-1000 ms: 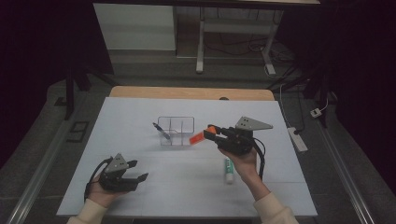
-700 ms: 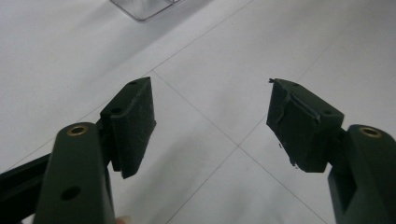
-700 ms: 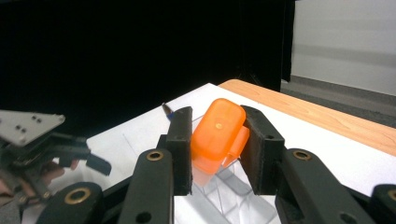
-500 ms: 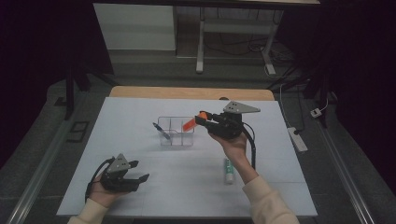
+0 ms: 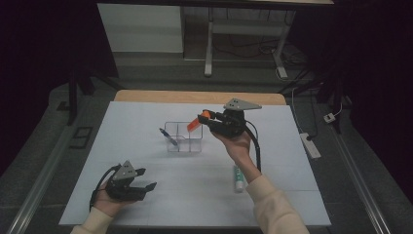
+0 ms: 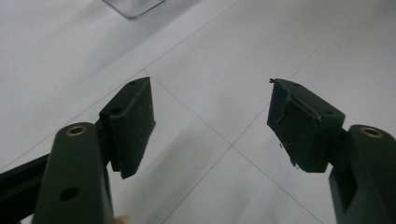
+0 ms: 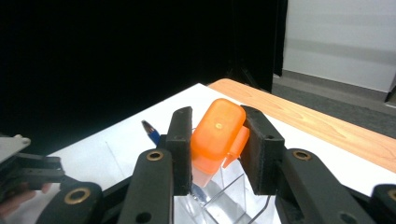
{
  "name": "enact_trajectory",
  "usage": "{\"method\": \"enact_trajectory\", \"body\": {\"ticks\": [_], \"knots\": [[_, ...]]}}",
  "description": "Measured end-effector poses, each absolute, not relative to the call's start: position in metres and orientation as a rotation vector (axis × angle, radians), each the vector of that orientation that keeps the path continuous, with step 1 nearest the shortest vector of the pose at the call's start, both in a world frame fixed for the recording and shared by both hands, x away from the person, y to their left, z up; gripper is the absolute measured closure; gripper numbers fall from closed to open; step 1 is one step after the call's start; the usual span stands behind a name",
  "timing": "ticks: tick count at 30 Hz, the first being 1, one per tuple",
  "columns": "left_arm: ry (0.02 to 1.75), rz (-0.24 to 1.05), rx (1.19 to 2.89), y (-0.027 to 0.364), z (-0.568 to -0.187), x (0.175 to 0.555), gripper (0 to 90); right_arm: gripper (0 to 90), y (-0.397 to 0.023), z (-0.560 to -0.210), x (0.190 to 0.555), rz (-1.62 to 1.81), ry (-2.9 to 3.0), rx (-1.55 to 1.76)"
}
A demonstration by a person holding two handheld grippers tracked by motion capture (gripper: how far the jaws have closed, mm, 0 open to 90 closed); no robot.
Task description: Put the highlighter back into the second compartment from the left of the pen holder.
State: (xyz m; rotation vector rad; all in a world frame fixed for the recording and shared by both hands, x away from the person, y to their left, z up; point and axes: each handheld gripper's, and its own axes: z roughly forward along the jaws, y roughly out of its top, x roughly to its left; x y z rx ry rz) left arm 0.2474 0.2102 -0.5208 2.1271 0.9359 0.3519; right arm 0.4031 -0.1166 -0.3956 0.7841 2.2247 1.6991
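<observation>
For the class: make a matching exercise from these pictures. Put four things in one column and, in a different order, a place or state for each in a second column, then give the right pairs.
Things:
1. orange marker
2. blue pen
3. white tube
4. left gripper

Places or states:
A. open, nothing between its fingers
B. lying on the white table beside the person's right forearm
C. clamped in the right gripper above the clear organizer
D. standing tilted in the organizer's left compartment

Pairs: 1-C, 2-D, 3-B, 4-A

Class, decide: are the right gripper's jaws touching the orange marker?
Touching. In the right gripper view, both pads of the right gripper press the orange marker on either side, no gap visible.
</observation>
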Motion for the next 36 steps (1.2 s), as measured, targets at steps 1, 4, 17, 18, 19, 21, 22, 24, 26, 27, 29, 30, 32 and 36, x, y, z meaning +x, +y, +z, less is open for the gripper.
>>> {"method": "enact_trajectory", "body": {"ticks": [1,4,17,18,19,21,22,24,26,27,29,30,32,36], "knots": [[0.943,0.346,2.120,0.210,-0.521,0.248,31.0,65.4,-0.115,-0.396,0.405,1.683,2.231,0.783],[0.947,0.344,2.116,0.211,-0.521,0.248,30.4,65.3,-0.110,-0.396,0.408,1.657,2.229,0.780],[0.938,0.341,2.128,0.209,-0.521,0.249,30.4,65.3,-0.084,-0.418,0.424,1.561,2.305,0.784],[0.936,0.339,2.130,0.208,-0.522,0.249,30.4,65.3,-0.082,-0.420,0.424,1.559,2.311,0.783],[0.934,0.339,2.133,0.208,-0.522,0.249,30.4,65.3,-0.081,-0.421,0.425,1.561,2.313,0.785],[0.931,0.336,2.138,0.207,-0.522,0.249,30.4,65.3,-0.079,-0.423,0.425,1.561,2.320,0.785],[0.930,0.336,2.139,0.207,-0.522,0.249,30.4,65.3,-0.078,-0.424,0.425,1.560,2.321,0.783],[0.927,0.333,2.141,0.207,-0.522,0.249,30.4,65.2,-0.076,-0.424,0.424,1.565,2.324,0.776],[0.923,0.332,2.141,0.207,-0.522,0.249,30.3,65.1,-0.073,-0.426,0.424,1.556,2.329,0.772],[0.919,0.333,2.146,0.207,-0.522,0.249,30.4,65.0,-0.072,-0.427,0.424,1.543,2.334,0.771],[0.919,0.334,2.146,0.207,-0.522,0.249,30.4,64.4,-0.069,-0.429,0.425,1.513,2.342,0.771],[0.922,0.333,2.141,0.207,-0.522,0.249,30.4,62.8,-0.068,-0.431,0.425,1.501,2.345,0.756],[0.918,0.333,2.151,0.206,-0.523,0.250,30.4,52.1,-0.065,-0.432,0.424,1.461,2.339,0.735],[0.921,0.334,2.140,0.207,-0.522,0.250,30.4,48.0,-0.067,-0.429,0.420,1.471,2.343,0.729]]}}
